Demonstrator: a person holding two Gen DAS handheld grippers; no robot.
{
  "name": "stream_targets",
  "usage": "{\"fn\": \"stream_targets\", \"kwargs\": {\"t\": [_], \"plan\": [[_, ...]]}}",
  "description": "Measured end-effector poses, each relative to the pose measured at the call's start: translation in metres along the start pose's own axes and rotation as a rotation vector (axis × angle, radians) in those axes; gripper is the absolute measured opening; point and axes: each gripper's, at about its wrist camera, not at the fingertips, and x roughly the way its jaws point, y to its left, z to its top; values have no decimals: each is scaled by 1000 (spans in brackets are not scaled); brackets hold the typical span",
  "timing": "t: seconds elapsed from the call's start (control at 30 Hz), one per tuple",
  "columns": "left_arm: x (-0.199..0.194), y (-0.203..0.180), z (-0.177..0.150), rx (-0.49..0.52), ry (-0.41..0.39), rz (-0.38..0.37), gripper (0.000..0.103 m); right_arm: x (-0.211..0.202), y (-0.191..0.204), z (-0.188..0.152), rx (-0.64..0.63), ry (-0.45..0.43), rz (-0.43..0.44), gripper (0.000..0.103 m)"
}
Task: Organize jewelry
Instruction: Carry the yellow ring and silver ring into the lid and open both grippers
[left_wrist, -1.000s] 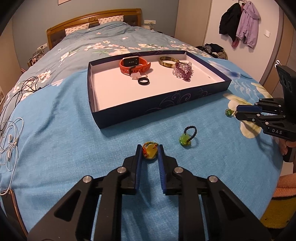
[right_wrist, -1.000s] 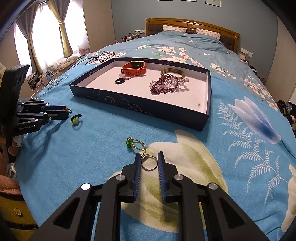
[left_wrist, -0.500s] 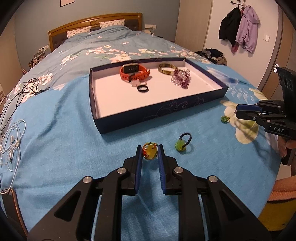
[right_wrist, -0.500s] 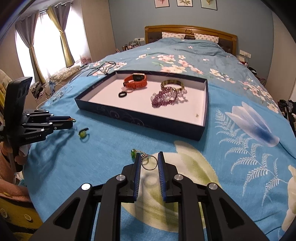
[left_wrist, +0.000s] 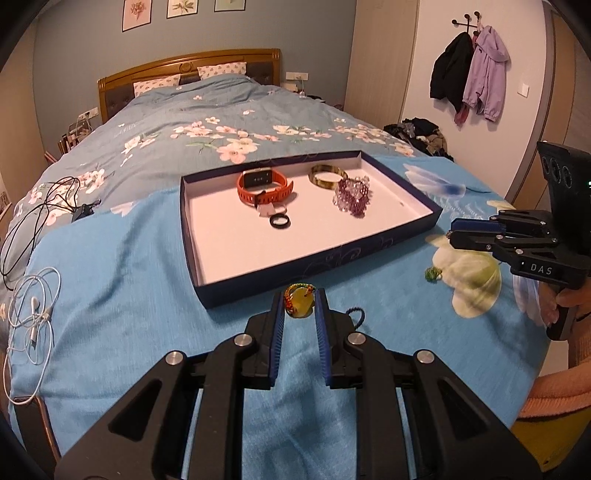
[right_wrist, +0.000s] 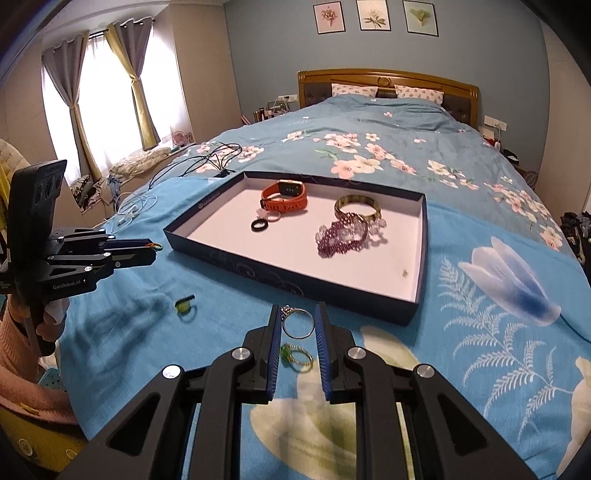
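A: Jewelry first — what lies loose on the bed (left_wrist: 110, 266)?
B: Going left to right in the left wrist view: a green bead on a black cord loop (left_wrist: 356, 314) peeks out just beside the left gripper (left_wrist: 299, 306), and a green-stone ring (left_wrist: 433, 274) lies further right, toward the bed's right edge.

A: And the left gripper's fingers?
B: Clamped on an amber pendant with a red-green beaded cord (left_wrist: 299, 302), held clear of the blanket near the tray's front wall.

A: What sits in the tray (left_wrist: 258, 282)?
B: Along its far side, left to right: an orange smartwatch (left_wrist: 264, 186), a black ring (left_wrist: 279, 221) in front of it, a gold-brown bangle (left_wrist: 328, 176), then a purple bead bracelet (left_wrist: 351, 195) just beside the bangle.

A: The right gripper (right_wrist: 298, 326)?
B: Its fingers pinch a thin silver ring (right_wrist: 298, 325), lifted above the bed just before the tray's near corner. The green-stone ring shows on the blanket between them, lower down.
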Motion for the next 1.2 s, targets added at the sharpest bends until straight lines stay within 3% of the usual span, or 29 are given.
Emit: {"fn": "stream_targets", "kwargs": {"t": [0.47,1.2], "plan": [[0,-2,22,9,-50,-2,17,8,-3,18,-2,-33,8,16],[18,3,41,-6,-43,-3,17,30,-17,36,12,-28,-2,16]]}}
